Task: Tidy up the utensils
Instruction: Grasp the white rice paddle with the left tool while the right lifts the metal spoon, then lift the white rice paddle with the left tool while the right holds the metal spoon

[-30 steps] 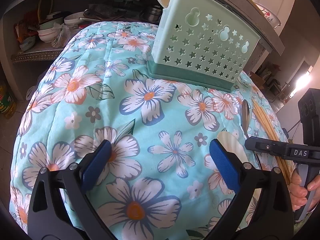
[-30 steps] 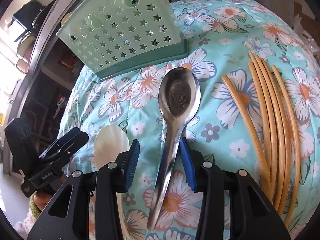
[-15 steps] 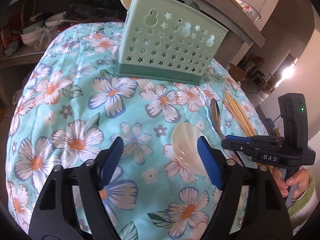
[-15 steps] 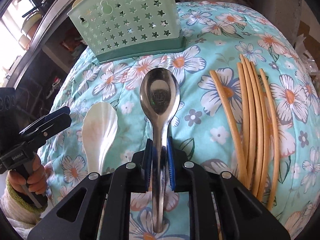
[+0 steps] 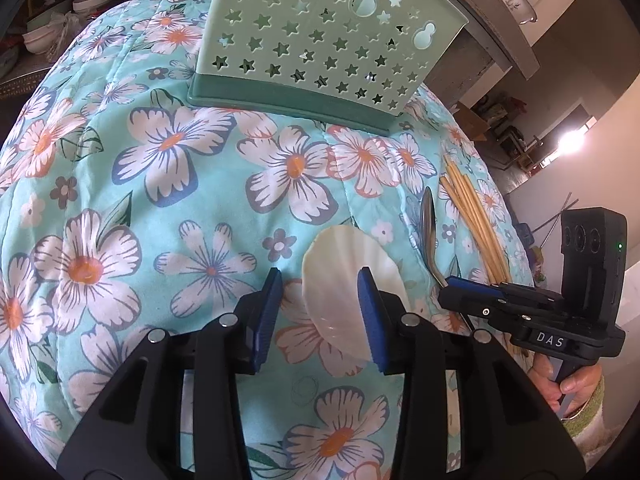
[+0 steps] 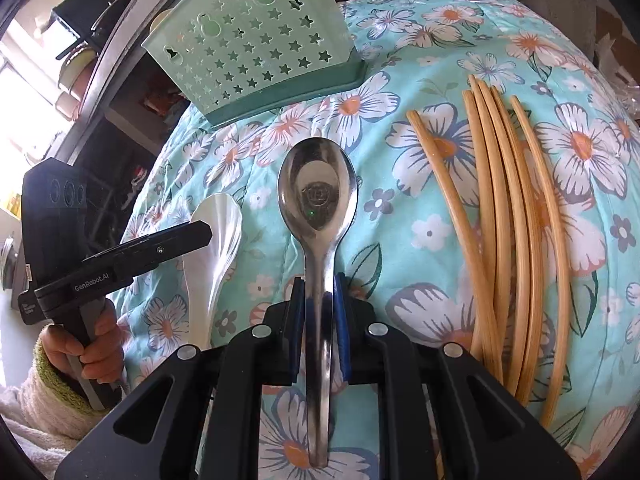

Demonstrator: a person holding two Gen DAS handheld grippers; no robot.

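**A:** Spoons first: what is different from a second ago?

**B:** Both pairs of jaws have narrowed. The right gripper straddled the steel spoon loosely then; now its blue pads pinch the handle, bowl pointing far toward the green star-punched utensil holder. The left gripper was wide over bare floral cloth and has just been closing while swinging right; the white spoon now lies between its jaws.

**A:** Gripped?

**B:** Not yet, I judge. Its jaws are half-narrowed; the right pad overlaps the spoon's edge, while cloth shows between the left pad and the spoon.

**A:** So for the task?

**B:** One spoon is secured and ready to lift, the other nearly so. The holder stands at the far side, well apart from both. The bamboo chopsticks lie untouched, just right of the steel spoon.
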